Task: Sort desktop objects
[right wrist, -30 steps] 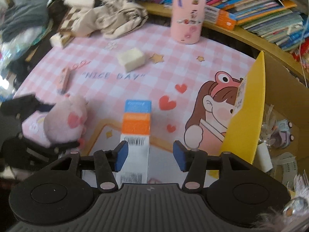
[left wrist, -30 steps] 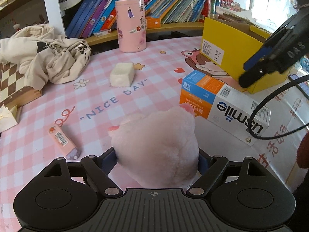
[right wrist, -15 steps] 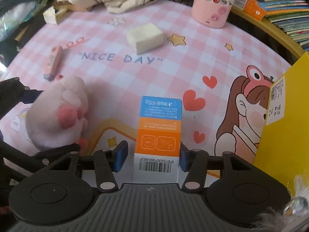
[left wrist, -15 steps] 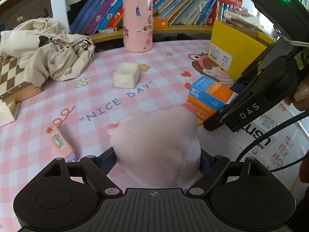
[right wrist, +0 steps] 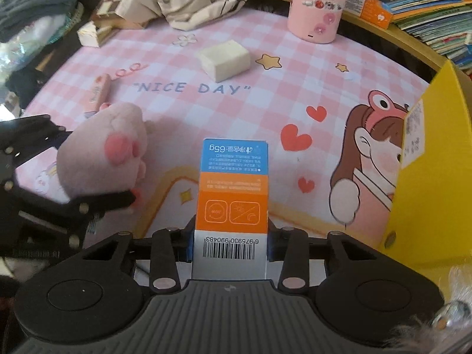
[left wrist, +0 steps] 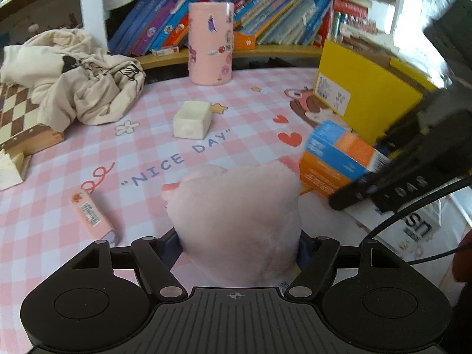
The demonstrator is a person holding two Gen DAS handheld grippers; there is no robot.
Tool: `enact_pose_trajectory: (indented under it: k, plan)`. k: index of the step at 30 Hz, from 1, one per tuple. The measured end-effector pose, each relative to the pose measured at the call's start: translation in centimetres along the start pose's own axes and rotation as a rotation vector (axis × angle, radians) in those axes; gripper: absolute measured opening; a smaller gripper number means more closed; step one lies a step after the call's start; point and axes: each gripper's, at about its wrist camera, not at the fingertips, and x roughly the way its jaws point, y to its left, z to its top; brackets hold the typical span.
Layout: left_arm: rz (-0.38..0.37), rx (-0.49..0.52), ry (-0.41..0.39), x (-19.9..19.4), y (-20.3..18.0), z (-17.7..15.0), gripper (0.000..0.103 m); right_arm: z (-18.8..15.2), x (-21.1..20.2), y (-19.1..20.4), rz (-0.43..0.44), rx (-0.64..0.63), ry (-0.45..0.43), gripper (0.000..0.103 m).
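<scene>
Nearest to me, my left gripper (left wrist: 239,242) is pinched on the pink plush toy (left wrist: 236,221), its fingers sunk into the fur on both flanks, the toy held low over the pink checked desk mat (left wrist: 147,153). I judge the plush light and very soft: it will squash rather than slip, so a hold across the fat middle of the body, as now, suits it better than a paw or an ear. My right gripper (right wrist: 230,243) is pressed onto the barcode end of the blue-and-orange toothpaste box (right wrist: 233,188), which points away from me; from the left view its far end looks tilted up off the mat. I take the carton to be light, stiff along its length but easy to dent on its broad faces, so a gentle grip near one end should do. Further out lie a small pink tube (left wrist: 93,215) and a cream block (left wrist: 191,119) on the mat. To the right stands the open yellow box (right wrist: 427,177); beyond, a pink cylinder (left wrist: 211,44) near the bookshelf.
</scene>
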Motion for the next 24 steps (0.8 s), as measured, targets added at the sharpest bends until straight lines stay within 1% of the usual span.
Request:
enact_pose_trajectory:
  k: [4, 8, 15, 19, 24]
  plan:
    - [-0.012, -0.035, -0.033, -1.5, 0.0, 0.3, 0.073, -1.6, -2.0, 0.0, 0.006, 0.034, -0.022, 0.038]
    - [-0.031, -0.038, -0.054, -2.8, -0.8, 0.5, 0.073, -2.8, -3.7, -0.2, -0.001, 0.071, -0.052, 0.038]
    - [-0.061, -0.008, -0.08, -4.5, -2.5, 0.6, 0.074, -5.4, -6.2, -0.7, -0.027, 0.122, -0.082, 0.038]
    - [-0.074, 0.004, -0.091, -5.1, -3.2, 0.6, 0.074, -6.9, -7.0, -1.5, -0.044, 0.178, -0.087, 0.038]
    - [-0.099, 0.038, -0.086, -5.0, -4.2, 0.7, 0.074, -8.5, -7.9, -2.4, -0.068, 0.25, -0.097, 0.038]
